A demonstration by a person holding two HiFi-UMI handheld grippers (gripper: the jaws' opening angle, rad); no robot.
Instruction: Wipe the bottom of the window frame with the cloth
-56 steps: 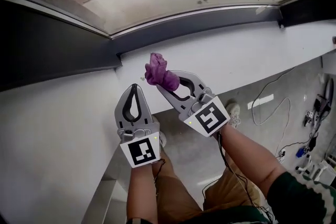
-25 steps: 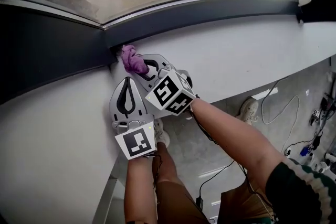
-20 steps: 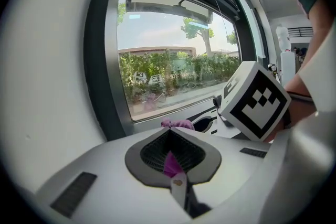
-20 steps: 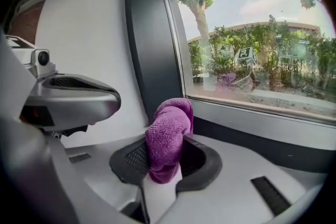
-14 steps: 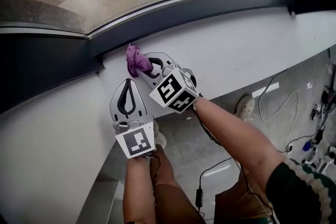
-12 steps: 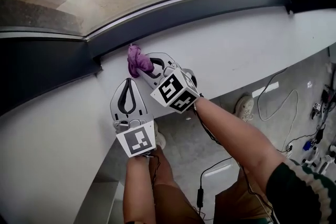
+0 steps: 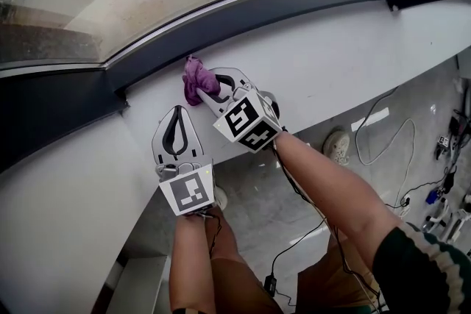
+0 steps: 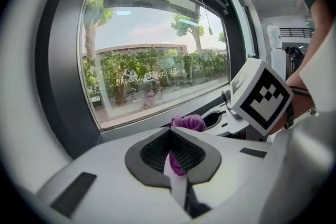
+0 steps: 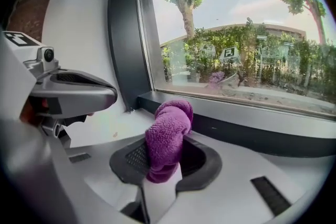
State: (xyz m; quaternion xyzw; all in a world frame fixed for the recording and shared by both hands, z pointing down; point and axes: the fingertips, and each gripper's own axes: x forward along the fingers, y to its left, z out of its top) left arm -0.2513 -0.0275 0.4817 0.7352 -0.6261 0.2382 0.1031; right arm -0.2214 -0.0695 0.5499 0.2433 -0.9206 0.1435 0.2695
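White sill (image 7: 331,62), dark window frame (image 7: 294,7), cloth (image 7: 194,74) in right gripper (image 7: 202,87), grey floor (image 7: 368,184)

The right claw (image 7: 206,88) has slid the cloth (image 7: 195,77) rightward along the window frame (image 7: 294,4), away from its corner.

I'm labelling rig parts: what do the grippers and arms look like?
The left gripper and right gripper are pale grey, with rounded dark-padded jaws and a white cube each bearing black square markers. Thin black cables trail from them. The right arm wears a dark green sleeve with pale stripes.
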